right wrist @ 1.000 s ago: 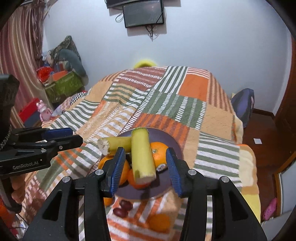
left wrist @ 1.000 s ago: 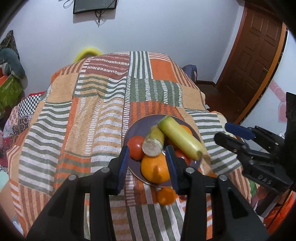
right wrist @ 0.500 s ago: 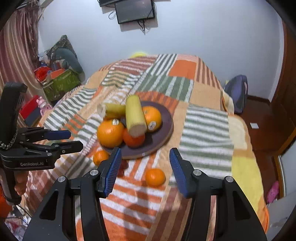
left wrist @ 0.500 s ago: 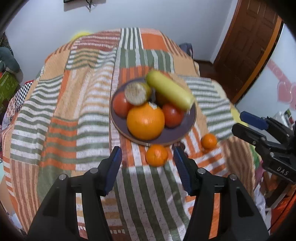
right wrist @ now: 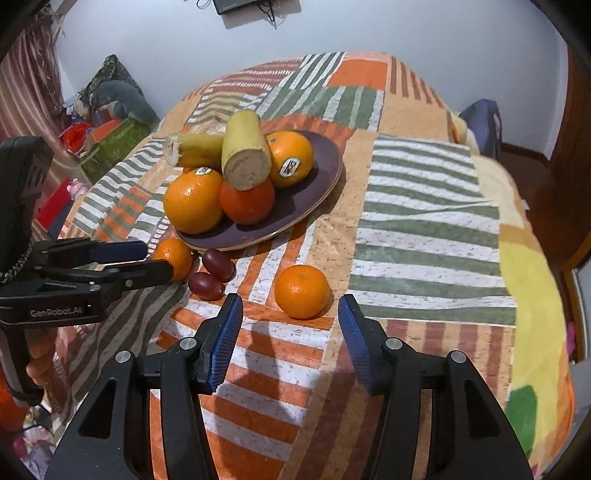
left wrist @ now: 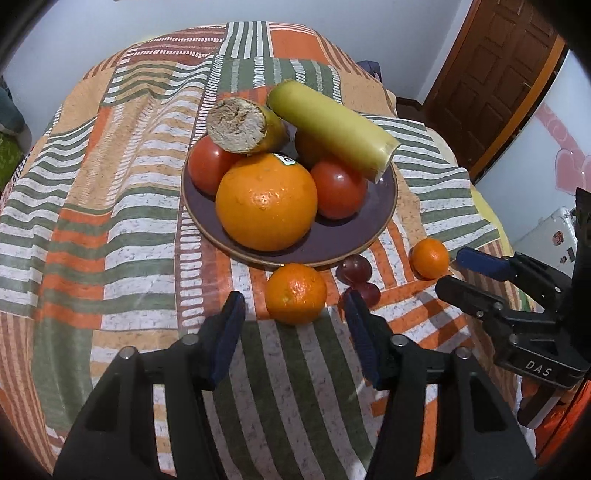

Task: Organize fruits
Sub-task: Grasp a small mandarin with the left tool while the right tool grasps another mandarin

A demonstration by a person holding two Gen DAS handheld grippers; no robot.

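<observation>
A dark purple plate (left wrist: pixel 343 240) (right wrist: pixel 317 192) on the striped bedspread holds oranges (left wrist: pixel 266 201), tomatoes (left wrist: pixel 338 188) and two cut banana pieces (left wrist: pixel 332 125). Two small mandarins and two red grapes (left wrist: pixel 356 267) (right wrist: pixel 212 275) lie loose in front of it. My left gripper (left wrist: pixel 295 314) is open, with one mandarin (left wrist: pixel 295 293) just ahead between the fingertips. My right gripper (right wrist: pixel 290 314) is open, with the other mandarin (right wrist: pixel 301 291) (left wrist: pixel 428 257) just ahead of it. Each gripper shows in the other's view.
The patchwork bedspread (right wrist: pixel 424 206) covers the whole bed. A wooden door (left wrist: pixel 495 74) stands to the right. Boxes and cushions (right wrist: pixel 107 122) are piled at the left wall. A screen (right wrist: pixel 255 5) hangs on the far wall.
Both grippers have pulled back from over the plate and dropped toward the bed's near edge. The loose mandarins and grapes have come into view ahead of the fingers.
</observation>
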